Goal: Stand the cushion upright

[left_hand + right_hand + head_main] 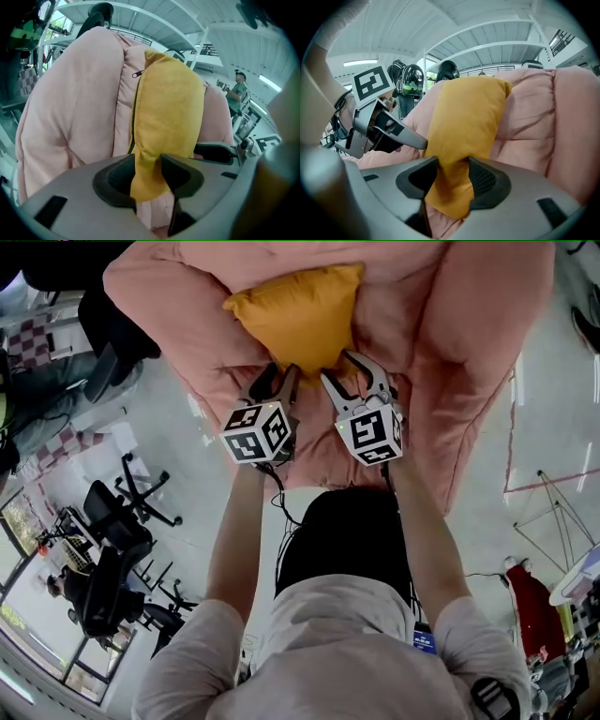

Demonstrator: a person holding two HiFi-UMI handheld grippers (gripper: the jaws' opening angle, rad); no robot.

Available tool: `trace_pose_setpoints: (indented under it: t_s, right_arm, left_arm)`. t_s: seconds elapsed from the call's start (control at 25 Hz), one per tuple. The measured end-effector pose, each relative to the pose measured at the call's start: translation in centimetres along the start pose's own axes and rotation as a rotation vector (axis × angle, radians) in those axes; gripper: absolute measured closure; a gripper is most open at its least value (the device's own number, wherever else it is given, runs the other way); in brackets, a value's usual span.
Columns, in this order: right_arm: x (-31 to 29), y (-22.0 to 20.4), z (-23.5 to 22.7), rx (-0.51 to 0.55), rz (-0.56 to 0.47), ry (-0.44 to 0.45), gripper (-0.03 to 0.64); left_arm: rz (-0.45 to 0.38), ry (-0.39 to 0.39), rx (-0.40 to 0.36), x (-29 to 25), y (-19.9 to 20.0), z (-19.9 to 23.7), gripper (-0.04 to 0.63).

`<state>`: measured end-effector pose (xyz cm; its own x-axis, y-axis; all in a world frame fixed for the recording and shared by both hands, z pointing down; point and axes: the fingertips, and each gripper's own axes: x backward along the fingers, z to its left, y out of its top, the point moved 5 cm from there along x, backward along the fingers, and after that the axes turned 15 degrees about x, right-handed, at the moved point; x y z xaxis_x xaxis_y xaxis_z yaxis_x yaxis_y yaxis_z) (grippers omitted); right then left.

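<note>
A yellow cushion (298,315) stands on edge against the back of a pink padded armchair (469,324). My left gripper (279,379) pinches its lower left edge, and my right gripper (349,373) pinches its lower right edge. In the left gripper view the cushion (168,108) rises upright from between the pads of the left gripper (147,168), which press on the fabric. In the right gripper view the cushion (464,117) is likewise squeezed between the pads of the right gripper (453,171); the left gripper (384,126) shows beside it.
The armchair's fat pink arms (70,103) flank the cushion on both sides. Black office chairs (122,512) stand on the pale floor to the left. A red object (530,606) sits at the lower right. A person (239,89) stands far off.
</note>
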<state>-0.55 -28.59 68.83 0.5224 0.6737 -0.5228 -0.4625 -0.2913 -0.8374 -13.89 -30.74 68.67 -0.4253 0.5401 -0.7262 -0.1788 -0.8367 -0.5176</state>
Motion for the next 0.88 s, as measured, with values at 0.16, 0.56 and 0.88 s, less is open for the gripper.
trace_pose_setpoints:
  t_s: [0.16,0.56,0.88]
  right_arm:
    - [1.5,0.3,0.0,-0.060,0.014,-0.010,0.416]
    - [8.6,4.4,-0.6,-0.085,-0.017,-0.146,0.419]
    - [17.7,10.2,2.0,-0.045,-0.085,-0.267,0.516]
  left_arm:
    - [-0.015,0.030,0.005,1.8,0.1,-1.1,0.439]
    - [-0.120,-0.031,-0.072,7.7,0.3,-6.4,0.439]
    - [-0.292,-0.119,-0.124,16.1,-1.6,-11.8,0.480]
